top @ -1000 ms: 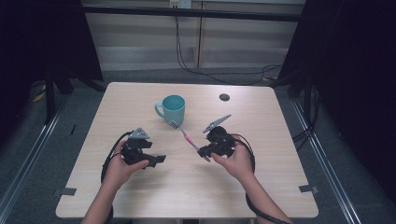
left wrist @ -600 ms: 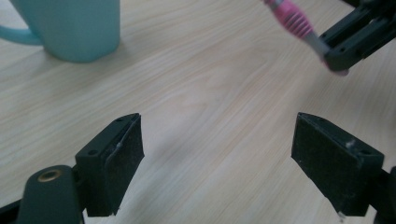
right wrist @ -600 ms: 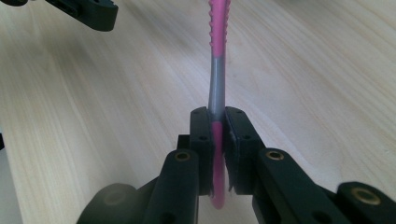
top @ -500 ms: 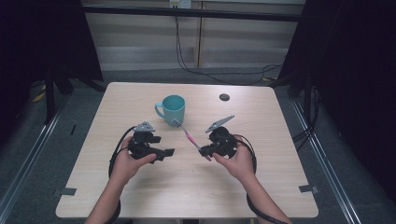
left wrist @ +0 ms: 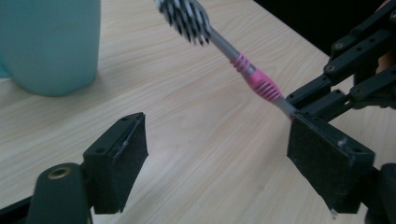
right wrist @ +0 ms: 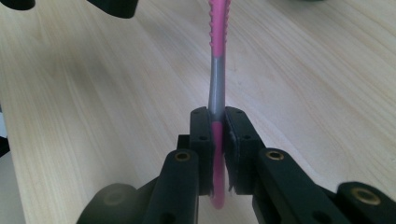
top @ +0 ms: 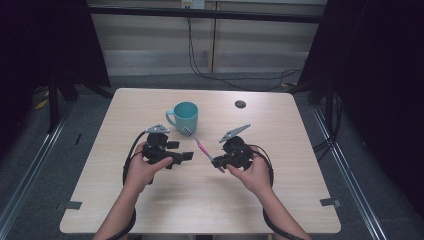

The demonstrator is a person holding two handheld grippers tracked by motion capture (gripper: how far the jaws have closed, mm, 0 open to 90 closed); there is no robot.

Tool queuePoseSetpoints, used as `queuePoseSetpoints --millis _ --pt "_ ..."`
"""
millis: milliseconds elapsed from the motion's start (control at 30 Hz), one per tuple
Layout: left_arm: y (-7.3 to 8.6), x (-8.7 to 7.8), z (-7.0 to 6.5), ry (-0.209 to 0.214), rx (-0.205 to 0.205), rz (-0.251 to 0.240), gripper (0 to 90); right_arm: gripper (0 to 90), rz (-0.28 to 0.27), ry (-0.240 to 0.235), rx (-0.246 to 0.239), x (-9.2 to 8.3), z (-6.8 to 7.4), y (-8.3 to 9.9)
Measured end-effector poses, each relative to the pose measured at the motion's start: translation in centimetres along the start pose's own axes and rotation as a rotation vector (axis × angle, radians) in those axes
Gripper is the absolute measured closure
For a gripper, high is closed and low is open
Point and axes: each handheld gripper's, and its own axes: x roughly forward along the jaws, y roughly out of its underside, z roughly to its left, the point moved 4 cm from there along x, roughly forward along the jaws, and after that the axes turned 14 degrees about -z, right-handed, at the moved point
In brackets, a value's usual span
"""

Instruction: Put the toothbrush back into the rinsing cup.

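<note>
A teal mug (top: 186,116) stands upright on the wooden table (top: 150,200). My right gripper (top: 216,162) is shut on the pink end of a pink-and-grey toothbrush (top: 202,148), which slants up with its bristle head beside the mug. In the right gripper view the pads clamp the handle (right wrist: 217,116). My left gripper (top: 187,156) is just left of the brush, pointing at it. In the left gripper view its jaws (left wrist: 219,140) are open and have just been closing a little, with nothing between them. The toothbrush (left wrist: 252,74) runs beyond them to the right gripper (left wrist: 299,105), and the mug (left wrist: 51,42) is at upper left.
A small black disc (top: 240,104) lies on the table behind and to the right of the mug. Cables trail from both grippers around the wrists. Bare wood stretches in front of the hands to the table's near edge.
The left hand has moved up the table and to the right, bringing its gripper closer to the mug and the toothbrush. The right hand and the brush have stayed put.
</note>
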Motion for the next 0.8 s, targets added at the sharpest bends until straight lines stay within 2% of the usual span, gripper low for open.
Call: queuePoseSetpoints --millis 100,200,267,333,400,533,800 --pt "-0.1 0.3 -0.3 0.010 -0.019 -0.015 22.7 82.8 -0.008 -0.006 0.004 0.0 0.1 -0.1" --pt "-0.2 0.5 -0.4 0.016 -0.019 -0.023 23.6 82.7 -0.010 -0.009 0.007 0.1 0.1 0.0" --pt "-0.1 0.6 -0.5 0.024 -0.027 -0.034 27.1 82.7 -0.009 -0.005 0.014 0.1 0.1 0.1" --pt "0.0 0.7 -0.5 0.035 -0.043 -0.024 30.8 82.7 -0.014 -0.009 0.008 0.1 0.1 0.1" --pt "0.1 0.8 -0.5 0.042 -0.031 -0.024 36.0 82.8 -0.009 -0.012 0.013 0.1 0.1 0.1" --pt "-0.1 0.9 -0.6 0.053 -0.048 -0.047 38.8 82.7 -0.009 -0.007 0.015 0.1 0.0 0.0" --pt "-0.6 1.1 -1.0 0.070 -0.075 -0.057 44.2 82.7 -0.014 -0.007 0.014 0.0 0.1 -0.2"
